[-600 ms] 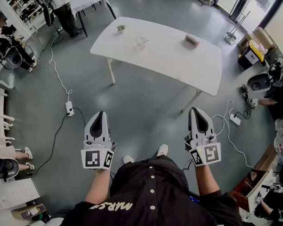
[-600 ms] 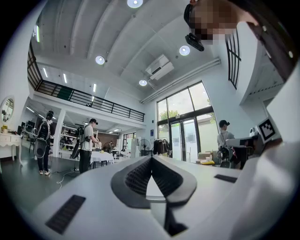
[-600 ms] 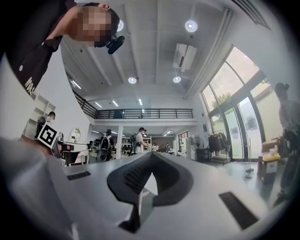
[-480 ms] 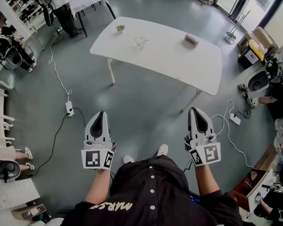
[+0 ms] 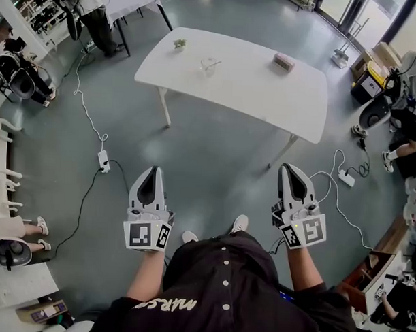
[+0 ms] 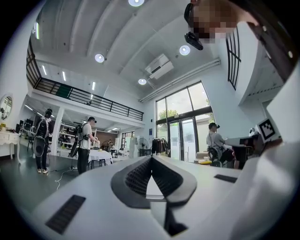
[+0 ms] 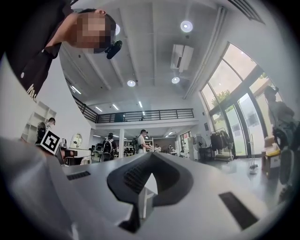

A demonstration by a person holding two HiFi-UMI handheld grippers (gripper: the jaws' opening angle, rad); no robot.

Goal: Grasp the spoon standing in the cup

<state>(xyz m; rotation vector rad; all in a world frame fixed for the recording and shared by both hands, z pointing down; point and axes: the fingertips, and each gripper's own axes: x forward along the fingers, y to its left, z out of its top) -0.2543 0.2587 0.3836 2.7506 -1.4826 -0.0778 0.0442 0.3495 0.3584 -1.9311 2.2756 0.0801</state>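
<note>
**Head view.** The cup (image 5: pixel 209 64) stands on a white table (image 5: pixel 265 96), well ahead of both claws, with a stretch of grey floor (image 5: pixel 215 162) between. It lies ahead and a little to the right of the left gripper (image 5: pixel 152 171), and ahead and to the left of the right gripper (image 5: pixel 290 168). The cup is small and looks clear. The spoon (image 5: pixel 212 60) is only a thin pale streak at the rim, too small to tell which way its handle leans or how its long axis runs. Both grippers are held out in front of the person's waist and point toward the table. Each has its jaws drawn in to a point, with nothing between them.

**Left gripper view.** The left gripper (image 6: pixel 151 158) has its jaw tips pressed together and holds nothing. Its own white body fills the lower frame, and the cup and spoon cannot be made out here.

**Right gripper view.** The right gripper (image 7: pixel 151 155) is likewise closed tip to tip and empty. The cup and spoon cannot be made out in this view either.
</note>
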